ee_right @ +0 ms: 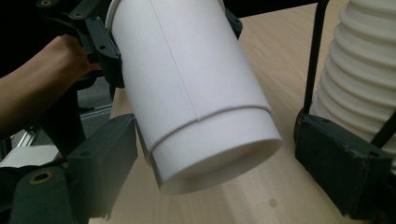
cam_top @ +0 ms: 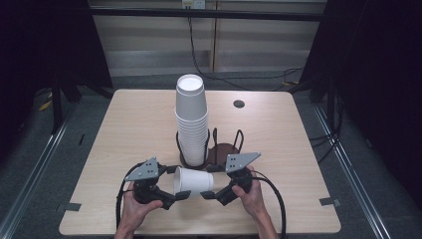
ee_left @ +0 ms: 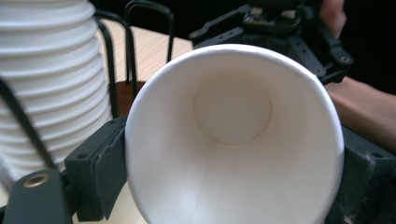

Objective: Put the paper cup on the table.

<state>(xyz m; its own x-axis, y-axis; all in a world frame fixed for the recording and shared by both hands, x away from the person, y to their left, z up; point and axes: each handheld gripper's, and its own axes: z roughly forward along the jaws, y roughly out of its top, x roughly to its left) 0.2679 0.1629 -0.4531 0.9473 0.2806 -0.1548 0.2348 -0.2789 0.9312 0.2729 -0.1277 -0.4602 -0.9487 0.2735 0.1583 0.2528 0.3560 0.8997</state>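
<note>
White paper cup (cam_top: 193, 180) lies sideways near the desk's front edge, pinched at the rim by the left gripper (cam_top: 180, 182). Right gripper (cam_top: 205, 182) straddles its base, jaws spread, probably not touching. Cup stack (cam_top: 191, 121) sits in a wire rack (cam_top: 226, 147) just behind.

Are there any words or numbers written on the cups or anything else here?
None: no words or numbers can be read.
The cup held sideways is plain white inside and out.
The stack of cups in the black wire rack is plain too.
The table is bare wood.
</note>
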